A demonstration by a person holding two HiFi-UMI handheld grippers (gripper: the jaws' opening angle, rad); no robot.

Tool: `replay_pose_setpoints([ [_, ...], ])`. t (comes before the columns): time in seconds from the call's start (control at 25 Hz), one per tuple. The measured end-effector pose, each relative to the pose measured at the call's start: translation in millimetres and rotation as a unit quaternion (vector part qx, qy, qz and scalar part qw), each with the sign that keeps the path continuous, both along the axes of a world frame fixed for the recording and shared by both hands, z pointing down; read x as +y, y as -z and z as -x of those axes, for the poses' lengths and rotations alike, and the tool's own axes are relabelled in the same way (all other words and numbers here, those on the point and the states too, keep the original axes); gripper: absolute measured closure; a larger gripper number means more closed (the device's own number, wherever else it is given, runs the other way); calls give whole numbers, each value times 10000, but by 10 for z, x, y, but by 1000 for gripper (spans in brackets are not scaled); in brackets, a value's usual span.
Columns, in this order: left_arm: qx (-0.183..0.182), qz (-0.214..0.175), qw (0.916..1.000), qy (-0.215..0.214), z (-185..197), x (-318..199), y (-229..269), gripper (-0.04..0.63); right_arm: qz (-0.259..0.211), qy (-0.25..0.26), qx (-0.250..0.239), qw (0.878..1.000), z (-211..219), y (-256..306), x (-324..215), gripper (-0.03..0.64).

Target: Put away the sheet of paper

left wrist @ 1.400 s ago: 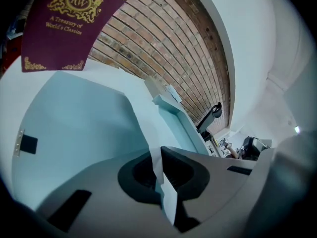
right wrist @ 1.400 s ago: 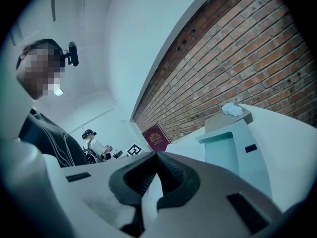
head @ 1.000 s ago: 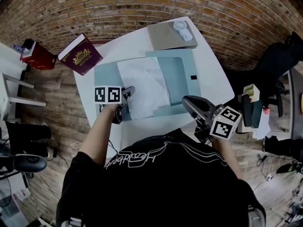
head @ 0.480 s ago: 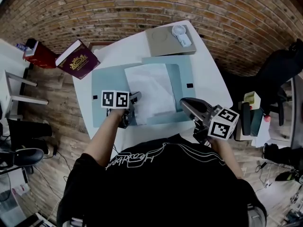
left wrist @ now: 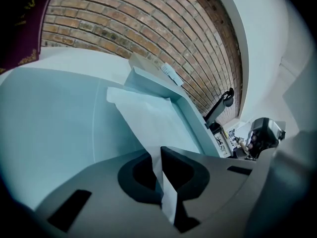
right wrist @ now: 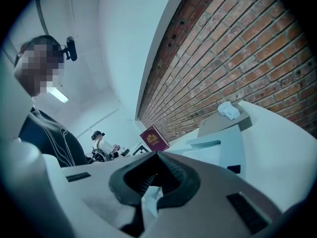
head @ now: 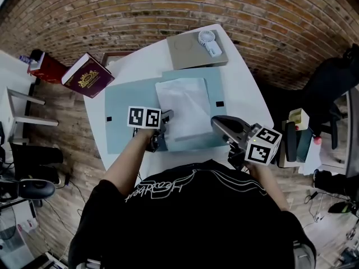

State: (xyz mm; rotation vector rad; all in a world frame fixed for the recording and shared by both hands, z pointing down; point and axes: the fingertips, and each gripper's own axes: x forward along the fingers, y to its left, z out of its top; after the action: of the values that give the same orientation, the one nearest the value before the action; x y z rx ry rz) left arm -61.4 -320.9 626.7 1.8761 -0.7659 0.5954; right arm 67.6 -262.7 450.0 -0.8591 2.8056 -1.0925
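Note:
A white sheet of paper (head: 182, 114) lies on an open pale blue folder (head: 126, 116) on the white table (head: 247, 100). My left gripper (head: 162, 129) is shut on the sheet's near left corner. In the left gripper view the paper (left wrist: 148, 118) runs up from between the jaws of the left gripper (left wrist: 159, 155), across the folder (left wrist: 44, 113) and toward its raised right flap (left wrist: 163, 86). My right gripper (head: 216, 122) is at the folder's near right corner. In its own view the right gripper (right wrist: 151, 182) is shut on a pale edge, apparently the folder's.
A maroon book (head: 86, 75) overhangs the table's far left corner. A grey board (head: 188, 52) with a small white fan (head: 208, 41) lies at the far end. A red box (head: 47, 66) stands on the floor at the left. Bags and a chair (head: 297, 133) crowd the right.
My left gripper has moved right with the paper's corner, and the sheet has slid further right over the folder toward the flap. The right gripper has stayed at the folder's near right corner.

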Motion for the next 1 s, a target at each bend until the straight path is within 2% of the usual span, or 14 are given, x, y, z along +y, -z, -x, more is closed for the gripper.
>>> replay_pose_setpoints([
  [0.48, -165, -84, 9994, -277, -393, -114, -29, 565, -84, -3, 69, 9999, -190, 107, -34, 614],
  [0.84, -719, -316, 9965, -271, -382, -213, -74, 561, -181, 125, 225, 9995, -253, 232, -87, 614],
  [0.88, -782, -357, 9960, -252, -375, -222, -65, 547, -195, 151, 227, 9994, -245, 240, -99, 614],
  [0.96, -815, -390, 9956, -242, -379, -220, -52, 414, -219, 212, 221, 9993, -218, 251, -116, 614],
  [1.0, -780, -385, 9959, -237, -386, -212, -45, 379, -231, 248, 213, 9992, -199, 255, -121, 614],
])
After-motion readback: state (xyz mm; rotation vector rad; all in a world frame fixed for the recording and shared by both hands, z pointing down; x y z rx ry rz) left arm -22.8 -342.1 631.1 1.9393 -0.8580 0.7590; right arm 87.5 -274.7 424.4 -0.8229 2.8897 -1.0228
